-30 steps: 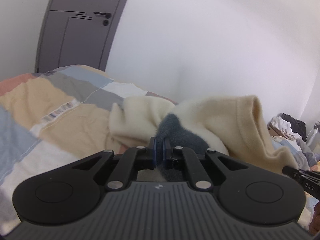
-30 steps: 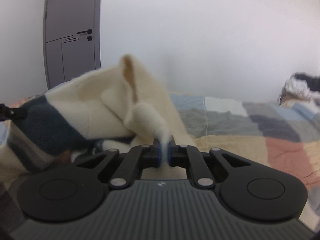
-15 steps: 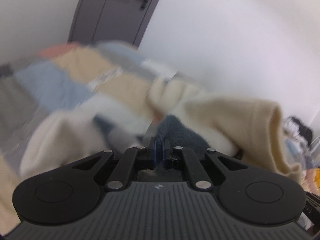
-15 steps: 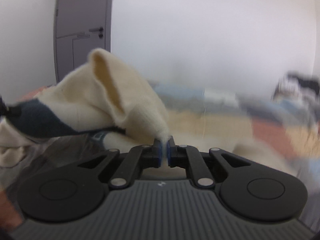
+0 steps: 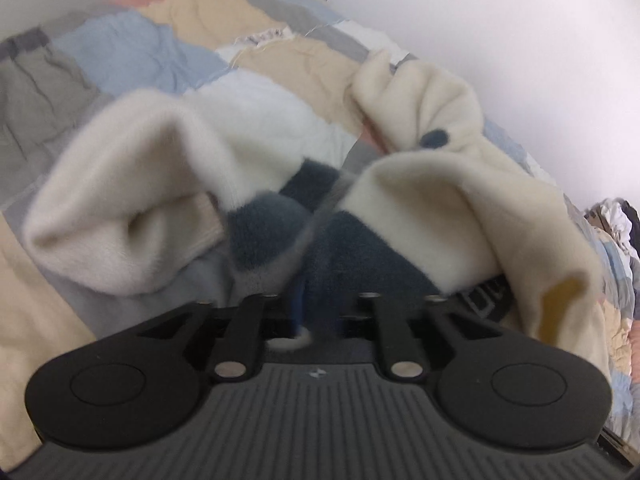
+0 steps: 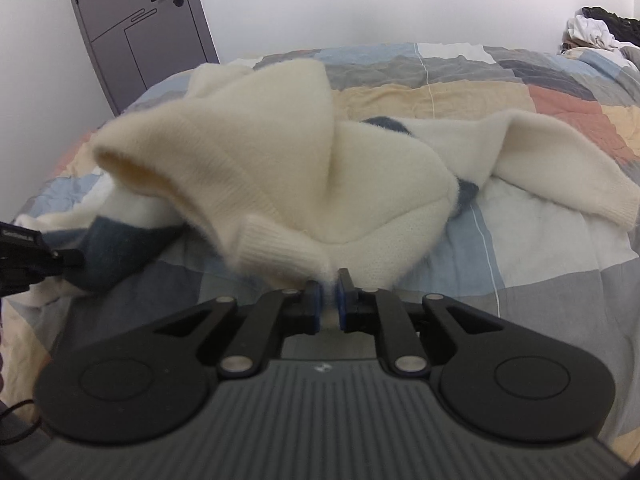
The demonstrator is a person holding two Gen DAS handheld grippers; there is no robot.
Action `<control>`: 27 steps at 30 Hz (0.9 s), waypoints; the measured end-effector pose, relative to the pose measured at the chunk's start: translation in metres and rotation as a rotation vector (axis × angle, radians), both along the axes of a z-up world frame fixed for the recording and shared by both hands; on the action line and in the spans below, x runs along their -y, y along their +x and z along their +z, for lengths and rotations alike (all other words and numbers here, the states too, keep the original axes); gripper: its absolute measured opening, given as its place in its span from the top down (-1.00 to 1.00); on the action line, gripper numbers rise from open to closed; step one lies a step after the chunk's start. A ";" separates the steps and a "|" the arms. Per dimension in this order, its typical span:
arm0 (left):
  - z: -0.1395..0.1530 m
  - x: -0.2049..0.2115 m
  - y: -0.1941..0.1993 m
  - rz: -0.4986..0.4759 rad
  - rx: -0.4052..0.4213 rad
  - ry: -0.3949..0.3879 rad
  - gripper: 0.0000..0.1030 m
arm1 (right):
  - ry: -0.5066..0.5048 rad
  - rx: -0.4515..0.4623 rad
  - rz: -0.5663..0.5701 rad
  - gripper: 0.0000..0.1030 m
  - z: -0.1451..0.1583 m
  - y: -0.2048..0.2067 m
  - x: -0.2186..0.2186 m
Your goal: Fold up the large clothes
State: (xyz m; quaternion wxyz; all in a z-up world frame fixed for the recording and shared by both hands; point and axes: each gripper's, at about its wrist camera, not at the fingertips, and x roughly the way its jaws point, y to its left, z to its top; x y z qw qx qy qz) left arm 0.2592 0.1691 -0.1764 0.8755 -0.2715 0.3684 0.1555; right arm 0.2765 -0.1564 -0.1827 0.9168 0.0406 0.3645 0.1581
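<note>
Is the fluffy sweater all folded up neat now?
Not yet. The cream and blue sweater lies bunched in loose humps on the patchwork quilt, one sleeve flung out sideways.

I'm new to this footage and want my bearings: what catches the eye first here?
A fluffy cream sweater with dark blue bands lies crumpled in the middle of a patchwork quilt. The right gripper pinches its ribbed hem and is starting to open; the left gripper is opening with blue knit between its jaws. A grey door stands in the back left corner.
</note>
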 end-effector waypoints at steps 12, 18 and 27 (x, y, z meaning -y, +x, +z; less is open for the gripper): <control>0.043 0.055 -0.024 -0.208 0.227 0.103 -0.32 | 0.005 0.135 0.110 -0.16 0.025 -0.029 -0.015; 0.037 0.081 -0.001 -0.329 0.247 0.145 -0.32 | -0.034 0.168 0.136 -0.16 0.024 -0.029 -0.031; 0.032 0.106 0.047 -0.340 0.352 0.276 -0.32 | -0.074 0.171 0.063 -0.16 0.010 -0.015 -0.037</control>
